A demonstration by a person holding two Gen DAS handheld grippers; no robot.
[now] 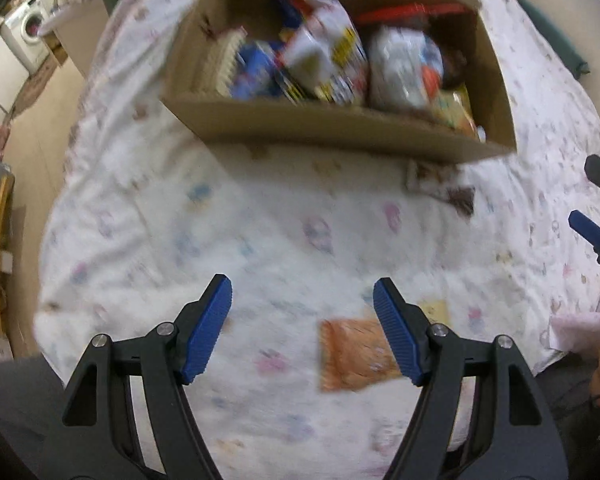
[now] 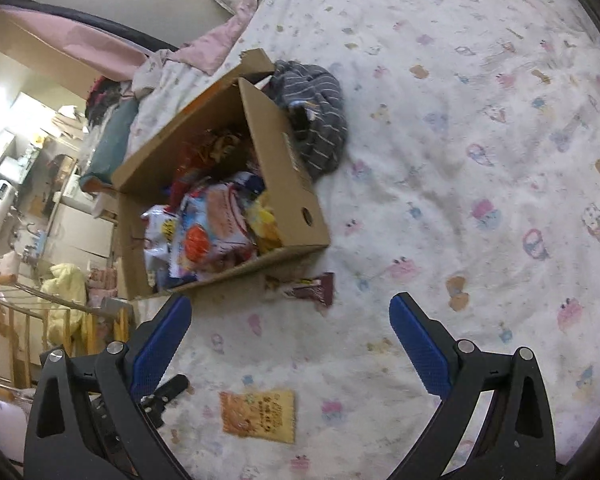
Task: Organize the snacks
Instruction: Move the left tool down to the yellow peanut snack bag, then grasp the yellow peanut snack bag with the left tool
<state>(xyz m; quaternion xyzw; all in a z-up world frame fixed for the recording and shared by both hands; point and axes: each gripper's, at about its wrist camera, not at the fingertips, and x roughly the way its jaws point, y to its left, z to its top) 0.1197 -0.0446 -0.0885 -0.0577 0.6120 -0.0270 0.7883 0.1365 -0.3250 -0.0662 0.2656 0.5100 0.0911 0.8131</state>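
An orange snack packet is seen lying flat on the bed's patterned sheet, out on its own and well short of the box, and in the left wrist view it sits just under the right-hand pad of the left tongs without being pinched. Those left tongs are spread wide with nothing between the blue pads, pointed steeply down at the sheet. The same packet is picked up low in the right wrist view, between the arms of the right tongs, which are also held wide and empty above the bed. A dark brown wrapper is parked right against the near wall of the cardboard box, touching it or close to it, hard to say which. The open box is stuffed with mixed snack bags, white, blue, orange and yellow ones piled together. A grey striped garment is bunched up against the far side of the box. The left view is pretty blurred, so the print on the bags can't be read. A washing machine is visible off past the bed edge.
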